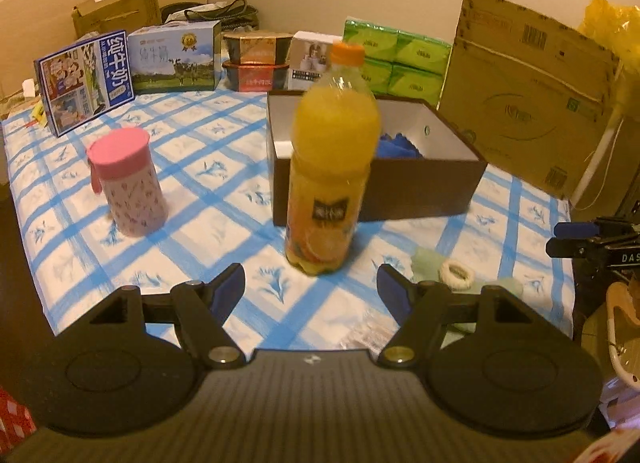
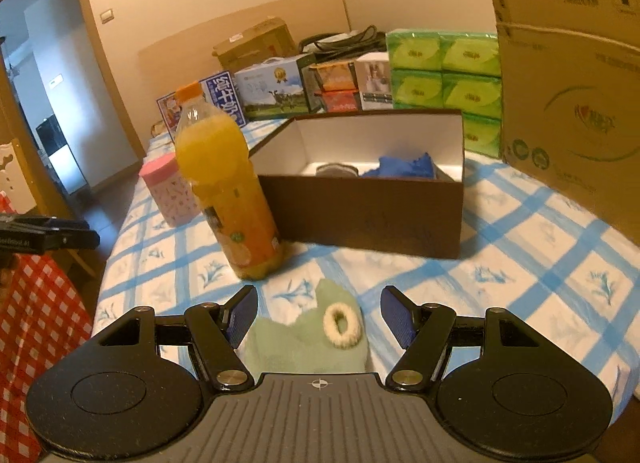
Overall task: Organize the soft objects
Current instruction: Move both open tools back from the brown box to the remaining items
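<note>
Blue cloth (image 2: 404, 166) already inside brown box (image 2: 360, 215), green sock (image 2: 308, 339) and scrunchie (image 2: 342, 325) left in front of it, both tools (image 1: 311, 287) (image 2: 319, 313) wide open, empty.

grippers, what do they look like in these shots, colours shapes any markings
Both are matte black. The left gripper and the right gripper each have two angled fingers faced with blue pads, silver pivot bolts, round black discs at either side and a ribbed grey centre plate bearing a small white crosshair mark. No cables or sleeves are visible. The right gripper's side shows white lettering.
</note>
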The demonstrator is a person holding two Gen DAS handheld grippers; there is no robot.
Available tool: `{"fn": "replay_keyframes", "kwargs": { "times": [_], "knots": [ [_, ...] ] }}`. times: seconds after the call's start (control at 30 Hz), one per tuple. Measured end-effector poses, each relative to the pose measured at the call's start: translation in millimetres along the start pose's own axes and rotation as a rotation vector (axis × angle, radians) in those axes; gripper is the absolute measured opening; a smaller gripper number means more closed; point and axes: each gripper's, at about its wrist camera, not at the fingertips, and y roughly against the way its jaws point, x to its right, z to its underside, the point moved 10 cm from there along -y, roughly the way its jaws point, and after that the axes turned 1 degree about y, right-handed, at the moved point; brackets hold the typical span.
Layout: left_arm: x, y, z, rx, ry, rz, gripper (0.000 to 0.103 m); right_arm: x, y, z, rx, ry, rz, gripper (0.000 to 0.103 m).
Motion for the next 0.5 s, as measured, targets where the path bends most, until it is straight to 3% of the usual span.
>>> {"fn": "replay_keyframes", "kwargs": {
  "times": [0.5],
  "knots": [
    [24.5, -26.3, 64.3, -0.065, -0.019, -0.088, 0.070, 3.0, -11.1, 52.1, -0.042, -0.049, 0.060, 0.068]
  ]
}}
